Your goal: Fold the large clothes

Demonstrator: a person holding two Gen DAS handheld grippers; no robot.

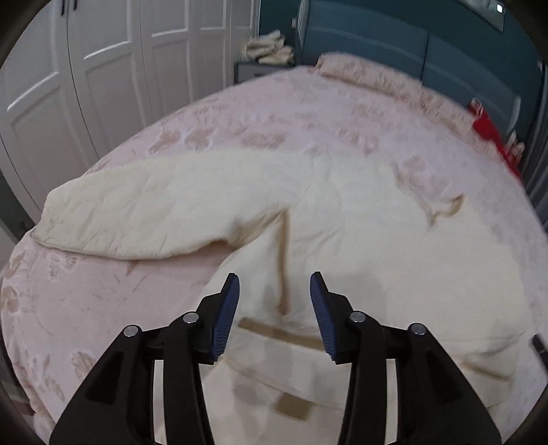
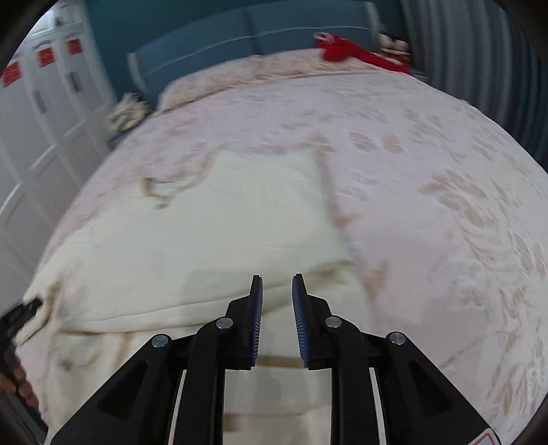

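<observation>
A wide bed [image 1: 308, 113] under a pale pink leaf-patterned cover filled the room, with white panelled wardrobe doors [image 1: 85, 68] on one side, a teal padded headboard [image 2: 239, 30] behind, and a red cloth [image 2: 346, 51] near the pillows. The cream quilted coat with tan trim [image 1: 239, 212] lay spread on the cover, one sleeve stretched out sideways. Both tools tilted down over it: the left gripper [image 1: 274, 284] had fingers moderately apart and empty, while the right gripper [image 2: 276, 284] had fingers narrowly parted, gripping nothing.
</observation>
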